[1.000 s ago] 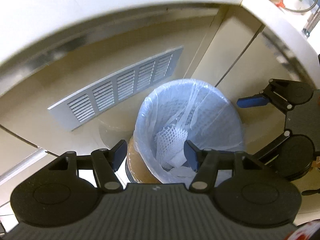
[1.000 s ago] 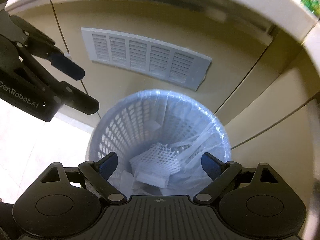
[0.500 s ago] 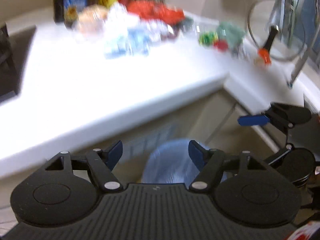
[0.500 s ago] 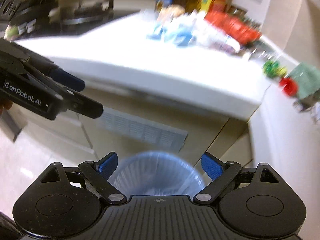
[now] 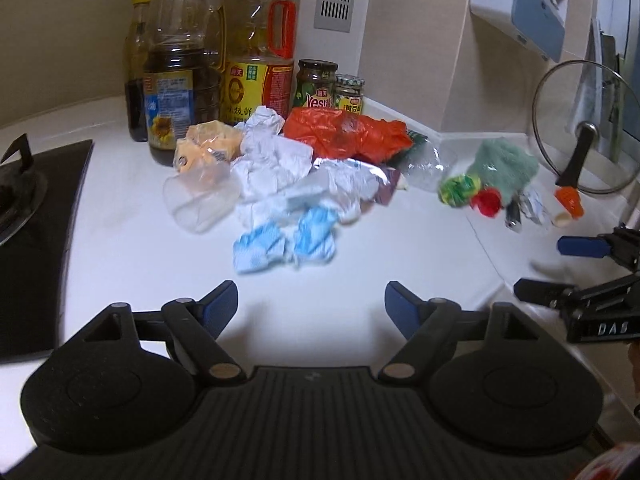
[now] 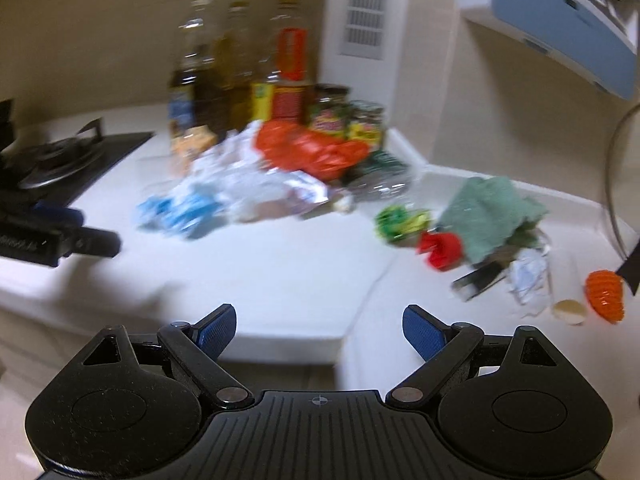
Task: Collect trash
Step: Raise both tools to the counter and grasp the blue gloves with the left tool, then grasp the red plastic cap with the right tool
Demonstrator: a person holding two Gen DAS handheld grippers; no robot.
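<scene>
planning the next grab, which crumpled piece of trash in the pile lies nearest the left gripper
The blue-and-white crumpled wrapper, at the pile's front edge; the white paper and orange bag lie farther back.

I've lifted both my grippers away from the bin; the countertop trash pile now lies ahead of my fingers. My left gripper's jaws are opening, nothing between them.

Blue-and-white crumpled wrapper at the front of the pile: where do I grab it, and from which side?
Come from the near, open counter side. The blue-and-white wrapper lies low at the pile's front edge, apart from the bottles. Pinch its raised middle fold with the left tongs, now opening and empty.
</scene>
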